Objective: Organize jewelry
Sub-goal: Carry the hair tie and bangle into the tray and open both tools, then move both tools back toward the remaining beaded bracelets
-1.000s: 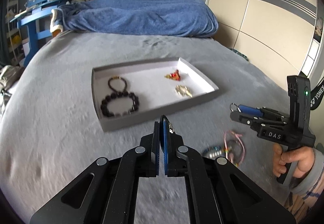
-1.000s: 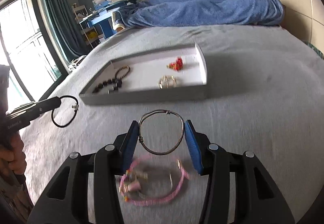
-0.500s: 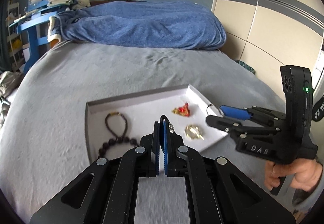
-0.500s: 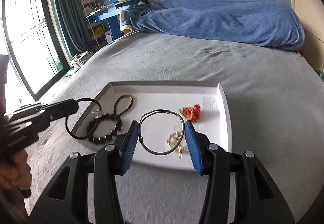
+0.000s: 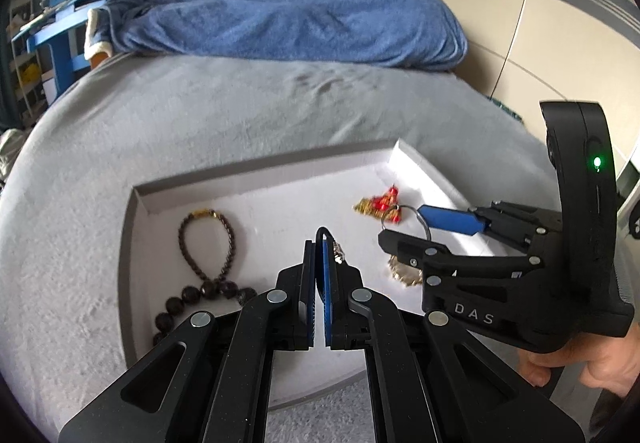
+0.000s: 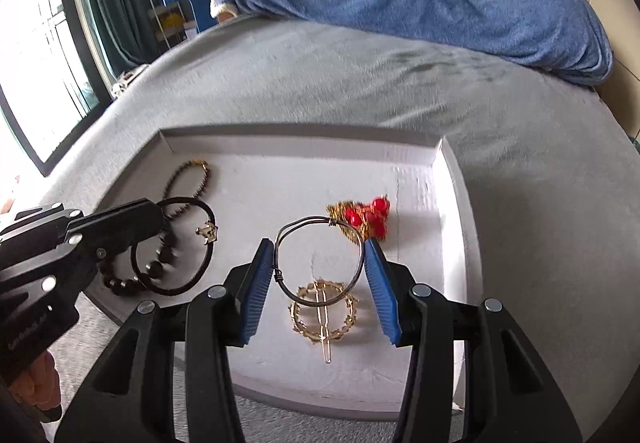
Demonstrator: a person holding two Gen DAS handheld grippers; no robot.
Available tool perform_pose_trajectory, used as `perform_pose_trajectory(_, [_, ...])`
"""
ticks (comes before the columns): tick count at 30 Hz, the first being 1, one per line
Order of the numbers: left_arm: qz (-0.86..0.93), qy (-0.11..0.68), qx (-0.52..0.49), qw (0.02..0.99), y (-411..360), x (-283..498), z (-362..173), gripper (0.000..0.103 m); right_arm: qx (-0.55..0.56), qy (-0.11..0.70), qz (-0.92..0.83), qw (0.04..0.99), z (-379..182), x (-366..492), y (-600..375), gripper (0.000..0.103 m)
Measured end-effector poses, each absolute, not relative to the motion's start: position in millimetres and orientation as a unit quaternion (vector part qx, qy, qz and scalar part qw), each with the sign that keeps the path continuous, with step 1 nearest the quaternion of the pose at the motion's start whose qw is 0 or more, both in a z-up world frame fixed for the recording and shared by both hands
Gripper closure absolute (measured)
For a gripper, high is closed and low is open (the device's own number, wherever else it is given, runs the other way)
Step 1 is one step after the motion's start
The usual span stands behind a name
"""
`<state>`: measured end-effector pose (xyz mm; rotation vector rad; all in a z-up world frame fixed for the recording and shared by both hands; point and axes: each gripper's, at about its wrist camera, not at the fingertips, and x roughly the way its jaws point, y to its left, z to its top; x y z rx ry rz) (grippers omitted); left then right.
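A grey tray [image 6: 452,179] with a white floor lies on the bed and also shows in the left wrist view [image 5: 132,239]. In it lie a dark bead bracelet [image 5: 208,243], a red and gold ornament [image 6: 366,221] and a gold round hair clip [image 6: 324,313]. My left gripper [image 5: 320,243] is shut on a black hair tie with a gold charm [image 6: 176,247] and holds it above the tray's left part. My right gripper [image 6: 320,255] is shut on a thin dark wire bangle [image 6: 316,263], held between its blue pads above the hair clip.
The grey bedspread [image 6: 400,83] surrounds the tray. A blue blanket [image 5: 288,19] lies at the head of the bed. A blue desk and shelves [image 5: 68,15] stand far left, a window [image 6: 36,55] at left, wardrobe doors [image 5: 552,23] at right.
Both grippers have moved forward from the near bedspread to above the tray, each carrying its piece. The pink bracelet on the bed has dropped out of view.
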<state>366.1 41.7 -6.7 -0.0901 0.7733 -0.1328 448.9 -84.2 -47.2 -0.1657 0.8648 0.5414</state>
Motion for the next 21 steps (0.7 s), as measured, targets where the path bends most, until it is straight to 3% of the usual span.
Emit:
perform_pose_trajectory(3, [-0.065,0.387,-0.045,0.919,42.5,365.5,-15.4,0.099,-0.084,0.42,0.254,0.867,-54.5,448.8,-83.7,0.056])
perform_pose_trajectory(5, [-0.061,0.391,-0.05,0.917,45.3,364.3,-19.4,0.092,-0.081,0.42,0.255,0.867,-56.6,447.9,-84.7,0.056])
perform_pose_trajectory(7, [-0.057,0.39,-0.056,0.918,48.0,362.3,-20.7,0.072,-0.075,0.421,0.258,0.866,-56.8,446.7,-86.7,0.056])
perform_pose_trajectory(11, [-0.054,0.381,-0.059,0.921,51.2,353.8,-17.7,0.057,-0.063,0.408,0.262,0.872,-51.9,439.1,-91.9,0.048])
perform_pose_trajectory(13, [-0.05,0.37,-0.053,0.926,51.1,346.2,-13.2,0.034,-0.053,0.401,0.265,0.876,-47.8,433.2,-97.2,0.047])
perform_pose_trajectory(21, [-0.026,0.33,-0.053,0.942,56.8,312.3,3.3,0.012,-0.022,0.376,0.258,0.889,-38.5,401.3,-129.3,0.043])
